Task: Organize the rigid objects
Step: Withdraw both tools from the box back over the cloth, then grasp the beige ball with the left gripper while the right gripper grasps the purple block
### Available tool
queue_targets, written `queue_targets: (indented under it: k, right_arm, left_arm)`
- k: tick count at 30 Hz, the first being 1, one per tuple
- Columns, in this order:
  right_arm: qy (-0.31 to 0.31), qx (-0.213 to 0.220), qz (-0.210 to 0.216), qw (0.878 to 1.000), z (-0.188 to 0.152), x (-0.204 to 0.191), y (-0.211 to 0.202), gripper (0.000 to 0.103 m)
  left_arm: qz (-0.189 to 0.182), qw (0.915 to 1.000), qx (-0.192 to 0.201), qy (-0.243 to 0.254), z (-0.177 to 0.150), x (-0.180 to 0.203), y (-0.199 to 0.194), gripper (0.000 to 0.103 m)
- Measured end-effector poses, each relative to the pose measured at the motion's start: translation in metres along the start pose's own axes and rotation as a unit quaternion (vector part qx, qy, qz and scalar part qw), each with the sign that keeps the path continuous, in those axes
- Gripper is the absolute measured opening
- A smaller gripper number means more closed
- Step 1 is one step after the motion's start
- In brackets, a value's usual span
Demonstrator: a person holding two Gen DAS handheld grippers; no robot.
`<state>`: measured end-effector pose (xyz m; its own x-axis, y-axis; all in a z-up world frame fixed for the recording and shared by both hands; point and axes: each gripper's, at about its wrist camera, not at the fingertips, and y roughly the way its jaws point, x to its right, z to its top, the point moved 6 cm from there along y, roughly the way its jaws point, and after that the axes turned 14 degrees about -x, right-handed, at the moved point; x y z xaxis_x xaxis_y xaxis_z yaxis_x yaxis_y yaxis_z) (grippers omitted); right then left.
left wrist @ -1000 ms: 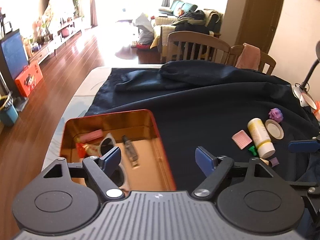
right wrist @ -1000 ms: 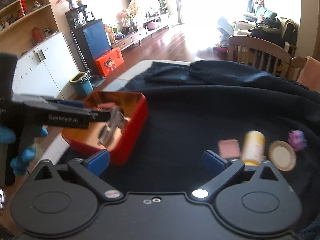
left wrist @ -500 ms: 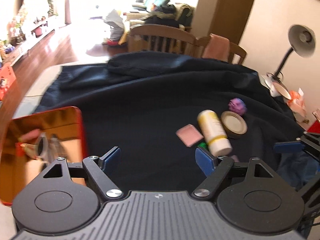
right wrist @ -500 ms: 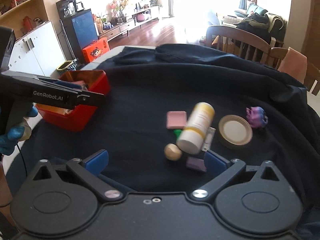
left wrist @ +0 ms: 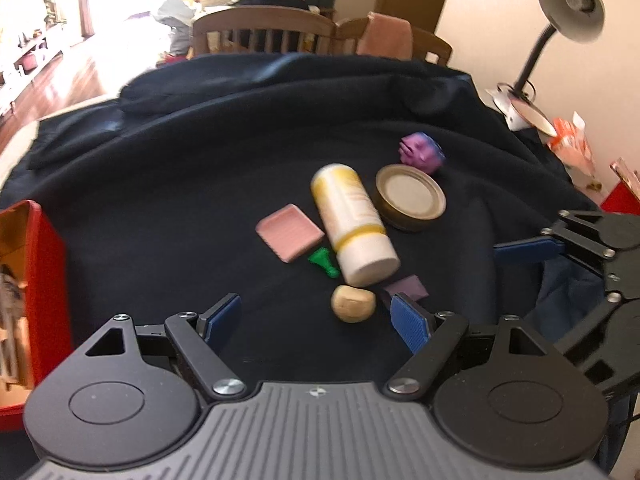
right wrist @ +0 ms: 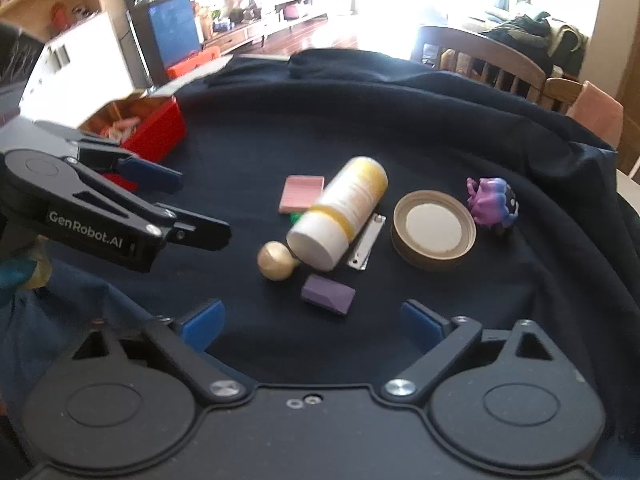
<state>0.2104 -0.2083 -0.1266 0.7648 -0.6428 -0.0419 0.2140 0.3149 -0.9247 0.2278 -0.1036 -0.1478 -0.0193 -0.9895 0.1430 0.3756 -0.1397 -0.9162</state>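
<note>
A cluster lies on the dark cloth: a white and yellow bottle [left wrist: 352, 220] on its side, a pink block [left wrist: 290, 232], a green piece [left wrist: 324, 262], a tan ball [left wrist: 353, 303], a purple block [right wrist: 328, 294], a round lid [right wrist: 434, 230], a purple toy [right wrist: 492, 204] and a metal clip [right wrist: 368, 246]. My left gripper [left wrist: 316, 318] is open and empty, just short of the tan ball. My right gripper [right wrist: 312, 324] is open and empty, just short of the purple block. The red box [right wrist: 154, 130] with items inside stands to the left.
The dark cloth [left wrist: 200, 168] covers the table and bunches at the far side. Wooden chairs [left wrist: 264, 32] stand behind it. A desk lamp [left wrist: 560, 20] and clutter sit at the right edge. The red box's wall [left wrist: 44, 264] is close on my left gripper's left.
Both grippers have swung from the red box toward the cluster and moved closer to it. The box has slid to the left edge of both views. Both stay open and empty.
</note>
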Motion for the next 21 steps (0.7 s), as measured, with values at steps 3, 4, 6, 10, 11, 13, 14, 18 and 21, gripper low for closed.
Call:
queue_targets:
  k: [3,4,6,10,11,13,14,18,21]
  right_arm:
    - [-0.017,-0.003,0.004,1.000,0.002,0.001,0.009,0.091]
    - [-0.022,-0.006,0.007,1.000,0.002,0.001,0.012,0.091]
    - [-0.034,-0.014,0.014,0.999,0.003,0.000,0.018,0.087]
    - [-0.061,-0.024,0.009,0.998,0.002,-0.003,0.029,0.084]
    - [-0.068,-0.024,0.006,0.997,0.003,-0.003,0.030,0.083]
    - [-0.079,-0.026,0.006,0.997,0.004,-0.004,0.033,0.081]
    - [-0.082,-0.026,0.005,0.996,0.005,-0.003,0.035,0.080]
    - [-0.083,-0.033,0.013,0.996,0.009,0.000,0.040,0.073]
    - [-0.080,-0.032,0.015,0.996,0.012,0.003,0.044,0.069]
  left_arm:
    - [-0.002,0.9999,-0.013,0.001,0.001,0.007,0.013,0.082]
    - [-0.004,0.9998,-0.017,0.000,0.001,0.007,0.016,0.082]
    - [-0.006,0.9995,-0.029,-0.007,0.000,0.008,0.026,0.082]
    - [-0.003,0.9990,-0.042,-0.017,-0.001,0.009,0.041,0.082]
    - [-0.002,0.9990,-0.042,-0.014,-0.001,0.010,0.043,0.082]
    - [0.002,0.9992,-0.040,-0.007,0.000,0.013,0.046,0.082]
    - [0.002,0.9992,-0.040,-0.005,0.001,0.013,0.048,0.082]
    - [0.004,0.9987,-0.048,-0.014,0.005,0.011,0.056,0.082]
    - [0.007,0.9985,-0.051,-0.020,0.007,0.007,0.061,0.081]
